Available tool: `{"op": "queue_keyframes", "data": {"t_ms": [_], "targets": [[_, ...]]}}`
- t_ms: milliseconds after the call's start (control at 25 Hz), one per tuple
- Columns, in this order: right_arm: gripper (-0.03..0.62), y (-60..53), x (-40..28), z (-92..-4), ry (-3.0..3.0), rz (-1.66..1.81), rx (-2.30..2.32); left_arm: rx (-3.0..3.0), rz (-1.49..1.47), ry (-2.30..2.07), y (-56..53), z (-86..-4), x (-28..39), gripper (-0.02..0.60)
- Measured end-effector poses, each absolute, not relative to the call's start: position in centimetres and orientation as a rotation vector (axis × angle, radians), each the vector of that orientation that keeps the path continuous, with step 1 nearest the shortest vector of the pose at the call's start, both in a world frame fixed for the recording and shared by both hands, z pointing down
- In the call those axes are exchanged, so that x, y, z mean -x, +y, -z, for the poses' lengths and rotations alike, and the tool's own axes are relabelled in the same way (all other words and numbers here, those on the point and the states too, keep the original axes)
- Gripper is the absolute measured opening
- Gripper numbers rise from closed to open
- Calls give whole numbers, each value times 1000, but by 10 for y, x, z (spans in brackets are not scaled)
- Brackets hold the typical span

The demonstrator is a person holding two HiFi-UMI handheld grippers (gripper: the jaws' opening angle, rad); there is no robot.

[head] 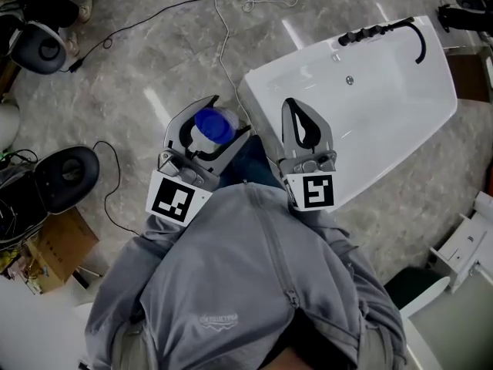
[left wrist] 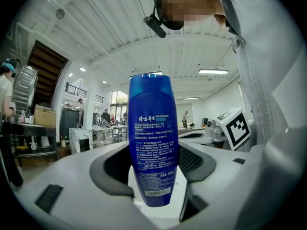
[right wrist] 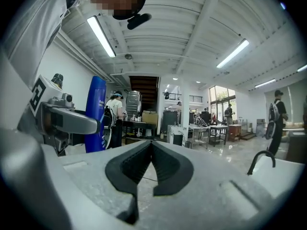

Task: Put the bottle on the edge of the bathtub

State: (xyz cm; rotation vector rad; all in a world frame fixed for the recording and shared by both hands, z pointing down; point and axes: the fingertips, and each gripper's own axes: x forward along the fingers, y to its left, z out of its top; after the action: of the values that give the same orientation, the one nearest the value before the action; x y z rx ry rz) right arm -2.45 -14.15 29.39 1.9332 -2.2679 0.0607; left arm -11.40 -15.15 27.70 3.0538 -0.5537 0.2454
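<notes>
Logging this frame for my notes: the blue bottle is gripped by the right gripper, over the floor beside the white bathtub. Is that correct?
Wrong gripper: the left gripper holds the blue bottle, as the left gripper view shows; the right gripper is shut on nothing. The rest stands: over the floor, beside the white bathtub.
</notes>
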Motion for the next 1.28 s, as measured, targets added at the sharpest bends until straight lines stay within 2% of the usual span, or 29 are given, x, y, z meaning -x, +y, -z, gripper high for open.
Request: {"op": "queue_keyframes", "data": {"t_ms": [760, 1280], "targets": [[2, -143, -75, -341, -2110, -35, -2125, -3202, -81, -178, -186, -308, -27, 273], [2, -145, -129, -438, -2007, -12, -2212, -3247, -103, -9, -191, -395, -91, 273]]}}
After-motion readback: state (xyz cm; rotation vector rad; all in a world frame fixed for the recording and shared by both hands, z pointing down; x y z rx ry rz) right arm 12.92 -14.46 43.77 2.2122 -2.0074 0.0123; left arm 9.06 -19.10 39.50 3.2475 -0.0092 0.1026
